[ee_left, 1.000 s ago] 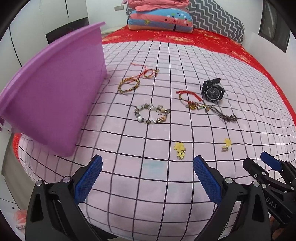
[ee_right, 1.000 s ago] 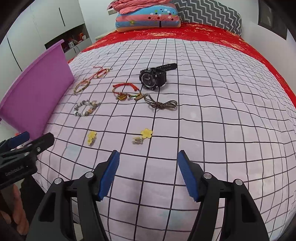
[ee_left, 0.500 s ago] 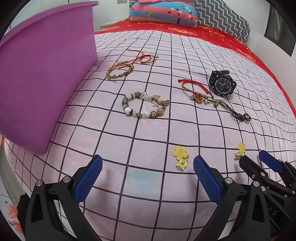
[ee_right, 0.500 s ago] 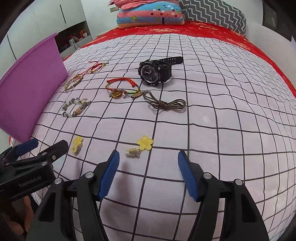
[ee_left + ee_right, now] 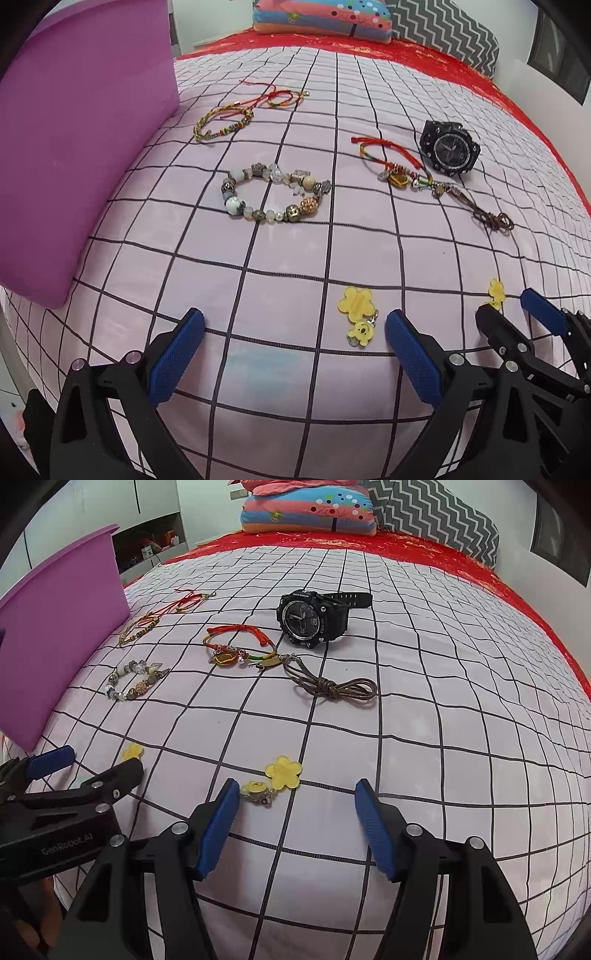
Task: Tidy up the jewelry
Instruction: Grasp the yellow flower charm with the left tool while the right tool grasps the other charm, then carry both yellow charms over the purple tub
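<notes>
Lying spread over the bed: all the jewelry, loose on the checked sheet (image 5: 288,258), none of it gripped.
Bed: pink sheet with a dark grid, red cover (image 5: 369,541) beyond it, striped pillow (image 5: 306,515) and zigzag pillow (image 5: 436,515) at the far end.
Purple bin (image 5: 74,147): stands at the left edge of the bed, its wall close to the woven bracelet.
Left gripper (image 5: 293,341): low over the near edge of the sheet, jaws wide apart, holding nothing; the left flower charm lies just inside its right finger.
Right gripper (image 5: 293,814): also low at the near edge, jaws wide apart and empty; the right flower charm sits between them, nearer the left finger.
Watch (image 5: 314,622): black, face up, strap trailing away, far right of the group.
Beaded bracelet (image 5: 275,197): a closed loop near the middle, well apart from both grippers.
Woven bracelet (image 5: 223,122): yellow-green braid, beside the bin.
Thin red cord (image 5: 275,96): just beyond the woven bracelet, touching it.
Red charm bracelet (image 5: 236,646): just left of the watch, its end meeting the brown cord.
Brown cord (image 5: 332,686): knotted, nearest of the far group.
Left flower charm (image 5: 357,314): yellow flower with a small bear pendant.
Right flower charm (image 5: 275,777): yellow flower, small pendant at its left.
</notes>
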A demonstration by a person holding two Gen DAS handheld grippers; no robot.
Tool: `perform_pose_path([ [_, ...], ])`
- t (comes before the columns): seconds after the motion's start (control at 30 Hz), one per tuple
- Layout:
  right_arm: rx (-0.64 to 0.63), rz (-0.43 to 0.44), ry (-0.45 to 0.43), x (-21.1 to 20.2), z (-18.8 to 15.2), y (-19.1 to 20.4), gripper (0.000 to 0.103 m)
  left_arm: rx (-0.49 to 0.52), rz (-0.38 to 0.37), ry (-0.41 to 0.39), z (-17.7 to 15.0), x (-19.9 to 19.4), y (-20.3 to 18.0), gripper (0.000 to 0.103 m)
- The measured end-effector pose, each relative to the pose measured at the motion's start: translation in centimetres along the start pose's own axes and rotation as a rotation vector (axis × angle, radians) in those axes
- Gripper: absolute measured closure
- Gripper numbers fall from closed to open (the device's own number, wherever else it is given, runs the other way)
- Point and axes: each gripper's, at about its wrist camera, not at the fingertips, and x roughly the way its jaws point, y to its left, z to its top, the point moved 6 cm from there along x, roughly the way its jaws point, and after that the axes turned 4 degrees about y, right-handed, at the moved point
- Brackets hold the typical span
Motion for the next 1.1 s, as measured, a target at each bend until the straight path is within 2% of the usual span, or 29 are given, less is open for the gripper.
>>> perform_pose_path([
  [0.2, -0.032, -0.025, -0.029, 0.1, -0.2, 0.3, 0.043, 0.007, 0.011, -0.043, -0.3, 0.1, -0.1, 0.009],
  [0.27, -0.048, -0.023, -0.035, 0.0, -0.3, 0.6, 0.049, 0.019, 0.002, -0.047, -0.3, 0.0, -0.4, 0.017],
  [0.33, -0.078, -0.021, -0.042, -0.1, -0.4, 1.2, 0.062, 0.026, -0.016, -0.042, -0.3, -0.3, -0.8, 0.039],
  [0.47, -0.105, -0.014, -0.04, -0.1, -0.4, 2.1, 0.08, 0.057, -0.056, -0.03, -0.4, -0.7, -1.9, 0.068],
  [0.5, -0.111, -0.011, -0.038, -0.1, -0.4, 2.3, 0.086, 0.058, -0.064, -0.027, -0.5, -0.8, -2.0, 0.08],
  [0.53, -0.113, -0.014, -0.038, -0.2, -0.3, 2.3, 0.086, 0.055, -0.081, -0.021, -0.5, -0.8, -2.0, 0.087],
  [0.9, -0.058, 0.053, -0.016, -1.4, -0.3, 1.9, 0.086, 0.013, -0.21, 0.045, -0.5, -1.5, -1.5, 0.088],
  [1.0, -0.034, 0.069, -0.015, -2.1, -0.3, 1.8, 0.086, 0.015, -0.227, 0.04, -0.5, -2.2, -1.4, 0.098],
  [1.1, -0.027, 0.066, -0.026, -3.0, -0.2, 1.9, 0.086, 0.013, -0.23, 0.028, -0.6, -3.1, -1.0, 0.101],
])
